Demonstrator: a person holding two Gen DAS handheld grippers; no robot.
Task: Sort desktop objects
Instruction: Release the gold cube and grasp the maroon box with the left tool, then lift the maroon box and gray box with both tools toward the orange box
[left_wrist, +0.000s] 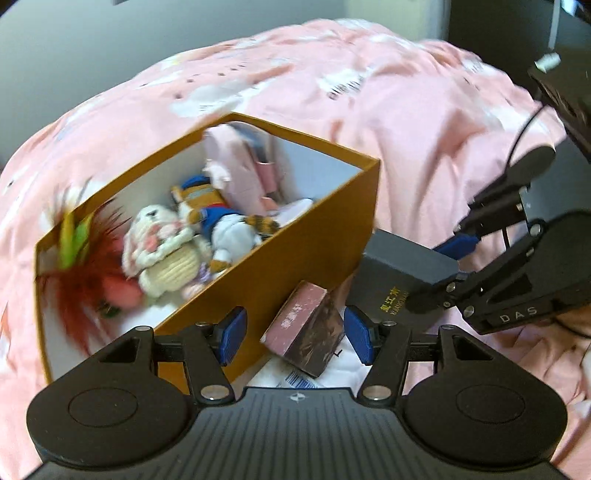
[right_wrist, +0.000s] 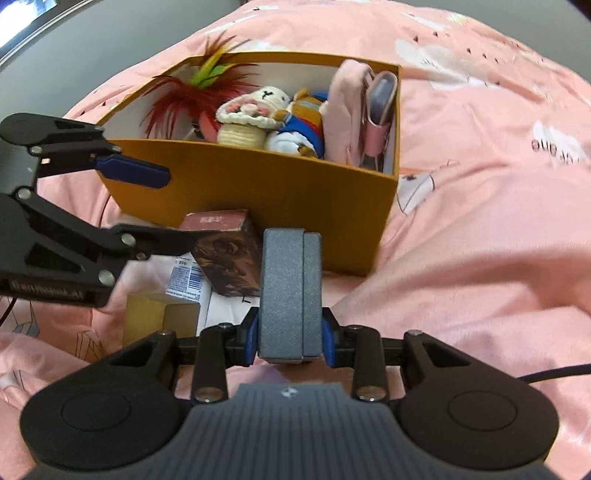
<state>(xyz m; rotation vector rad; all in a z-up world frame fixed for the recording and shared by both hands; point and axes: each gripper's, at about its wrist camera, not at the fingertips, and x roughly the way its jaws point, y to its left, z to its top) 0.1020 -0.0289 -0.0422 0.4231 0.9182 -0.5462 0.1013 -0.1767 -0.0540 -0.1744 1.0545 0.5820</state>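
An orange box (left_wrist: 295, 243) (right_wrist: 258, 184) sits on a pink bedspread and holds plush toys (left_wrist: 162, 247) (right_wrist: 255, 110), a red feather toy and pink items. My right gripper (right_wrist: 291, 341) is shut on a dark grey box (right_wrist: 290, 291), held just in front of the orange box; it also shows in the left wrist view (left_wrist: 402, 277). My left gripper (left_wrist: 295, 332) is open, its fingers either side of a pink and brown carton (left_wrist: 306, 328) (right_wrist: 225, 251) that lies against the orange box's near wall.
White paper with a barcode (right_wrist: 184, 277) and a small yellow box (right_wrist: 159, 317) lie under and beside the carton. The pink bedspread (right_wrist: 480, 221) rises in folds all around. Dark furniture and a cable (left_wrist: 517, 140) are at the far right.
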